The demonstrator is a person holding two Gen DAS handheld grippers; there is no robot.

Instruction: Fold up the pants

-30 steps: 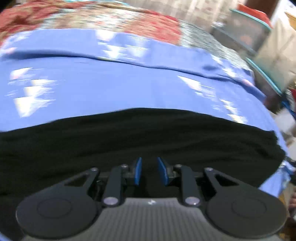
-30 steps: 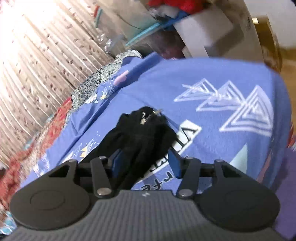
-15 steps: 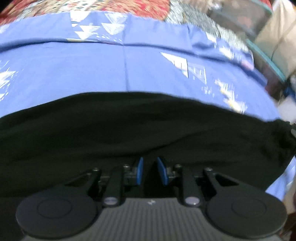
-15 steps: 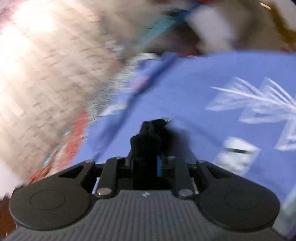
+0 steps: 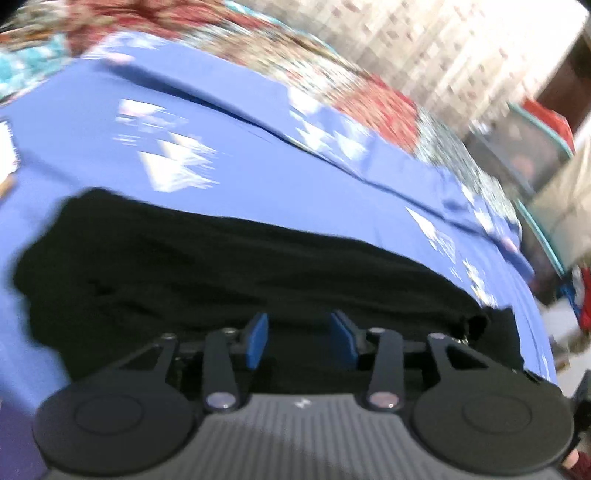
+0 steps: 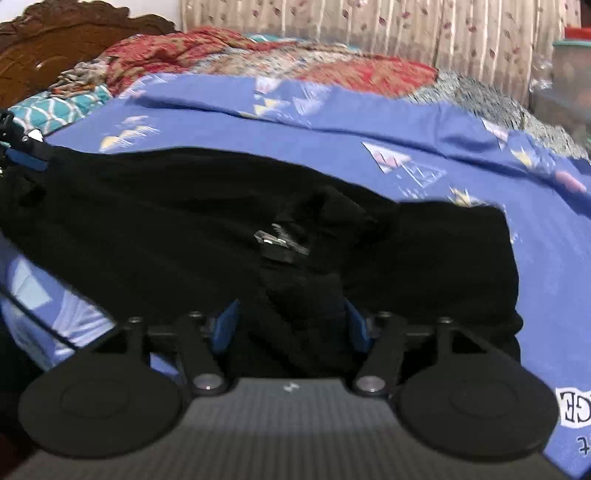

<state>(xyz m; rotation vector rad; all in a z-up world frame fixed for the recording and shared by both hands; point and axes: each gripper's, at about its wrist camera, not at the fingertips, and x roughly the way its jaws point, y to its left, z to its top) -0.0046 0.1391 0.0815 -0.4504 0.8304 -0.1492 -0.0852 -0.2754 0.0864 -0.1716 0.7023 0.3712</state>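
Note:
Black pants point(image 5: 229, 266) lie stretched across the blue patterned bedsheet point(image 5: 110, 122). My left gripper point(image 5: 300, 339) hovers low over their near edge. Its jaws are opening, with black cloth under them and neither blue pad pressing on it. In the right wrist view the same pants point(image 6: 147, 206) show a metal zipper point(image 6: 277, 240) near the middle. My right gripper point(image 6: 291, 328) is opening too. A bunched fold of the black cloth stands loose between its pads point(image 6: 225, 328). A blue pad point(image 6: 27, 162) of the left gripper shows at the pants' far left end.
A red and teal patterned quilt point(image 6: 229, 48) is heaped along the far side of the bed, against a carved wooden headboard point(image 6: 55, 33) and a curtain point(image 6: 406, 29). Plastic storage bins point(image 5: 524, 147) stand beyond the bed's right edge.
The right gripper was shut on a bunch of black cloth half a second ago; its jaws now stand wide and its view has rolled level. The left jaws have widened and its view swung sideways.

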